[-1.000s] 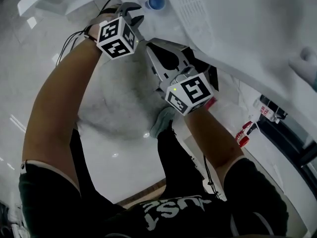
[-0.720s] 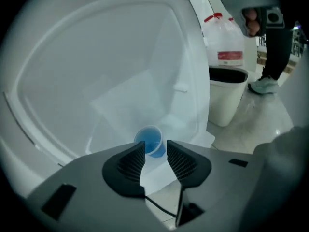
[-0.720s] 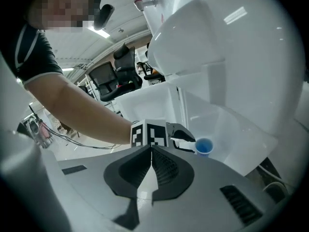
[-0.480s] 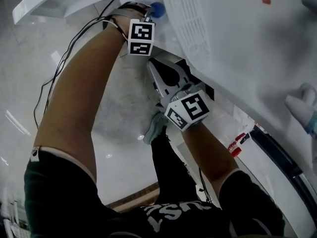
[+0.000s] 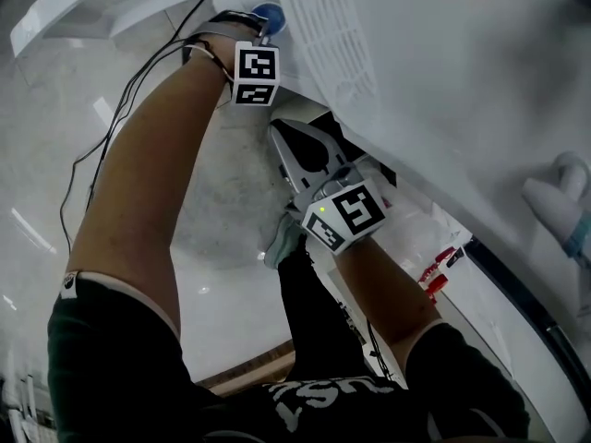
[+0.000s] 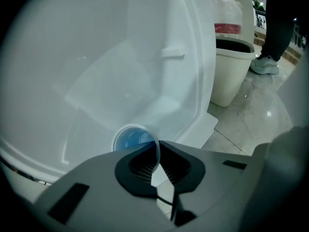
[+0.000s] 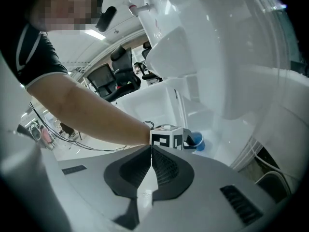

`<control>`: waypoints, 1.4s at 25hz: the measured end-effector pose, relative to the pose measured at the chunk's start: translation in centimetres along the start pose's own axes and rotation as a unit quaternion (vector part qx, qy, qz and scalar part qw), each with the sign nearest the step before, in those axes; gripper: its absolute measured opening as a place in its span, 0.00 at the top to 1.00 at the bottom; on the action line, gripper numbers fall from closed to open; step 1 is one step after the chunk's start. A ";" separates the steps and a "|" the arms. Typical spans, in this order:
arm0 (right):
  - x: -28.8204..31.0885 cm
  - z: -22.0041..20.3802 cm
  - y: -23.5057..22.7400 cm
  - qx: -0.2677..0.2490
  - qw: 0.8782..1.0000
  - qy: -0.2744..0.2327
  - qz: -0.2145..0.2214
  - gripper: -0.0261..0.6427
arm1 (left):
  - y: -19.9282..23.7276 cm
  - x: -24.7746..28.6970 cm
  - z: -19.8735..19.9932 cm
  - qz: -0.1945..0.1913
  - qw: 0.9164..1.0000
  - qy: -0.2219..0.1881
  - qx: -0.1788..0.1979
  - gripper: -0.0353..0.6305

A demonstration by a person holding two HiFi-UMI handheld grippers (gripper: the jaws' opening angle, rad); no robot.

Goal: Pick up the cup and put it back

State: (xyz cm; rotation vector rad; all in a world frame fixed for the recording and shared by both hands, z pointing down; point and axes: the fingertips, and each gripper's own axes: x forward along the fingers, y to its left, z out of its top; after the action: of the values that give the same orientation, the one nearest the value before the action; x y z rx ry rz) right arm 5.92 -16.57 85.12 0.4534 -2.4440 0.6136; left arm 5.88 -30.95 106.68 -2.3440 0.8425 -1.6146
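Rim pinch: the left hand-held gripper [image 6: 158, 148] grips the blue cup [image 6: 129, 138] in the white machine's recess [image 6: 120, 81].
Its jaws have just been closing and clamp the near rim wall; the cup stands upright, just ahead; the right hand-held gripper [image 7: 151, 151] is closed, empty and farther off; only its view shows the cup's outside.

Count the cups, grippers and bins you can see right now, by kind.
Blue cup: 1
Grippers: 2 (the left gripper has just been closing its jaws and now pinches the blue cup's rim; the right gripper is shut and empty)
White bin: 1
Total: 4
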 end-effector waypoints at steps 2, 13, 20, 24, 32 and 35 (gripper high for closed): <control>-0.4 -0.2 0.1 0.001 1.000 0.004 -0.001 0.91 | 0.2 -1.0 0.0 0.003 1.000 -0.004 -0.006 0.91; -5.0 4.8 6.4 0.003 1.000 0.020 -0.002 0.91 | -0.6 -14.6 -1.3 -0.026 0.998 0.007 -0.052 0.91; -10.6 13.6 12.1 -0.031 0.999 -0.006 0.004 0.91 | 1.1 -29.0 -1.2 -0.041 0.991 0.008 -0.124 0.91; -17.4 18.7 14.5 -0.037 0.999 -0.013 0.001 0.91 | 0.1 -40.0 3.5 -0.078 0.981 -0.014 -0.176 0.91; -27.6 30.1 17.8 -0.037 0.995 -0.087 -0.024 0.91 | 4.4 -57.1 10.6 -0.088 0.978 -0.035 -0.187 0.91; -33.1 32.9 19.7 -0.043 0.994 -0.097 -0.016 0.91 | 5.3 -63.3 15.6 -0.090 0.979 -0.048 -0.177 0.91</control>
State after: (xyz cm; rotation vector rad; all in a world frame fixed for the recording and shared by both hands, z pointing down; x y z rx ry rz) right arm 8.29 -11.19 34.80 0.5390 -2.6287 0.4664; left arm 2.03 -3.93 47.29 -2.7906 0.9943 -1.5013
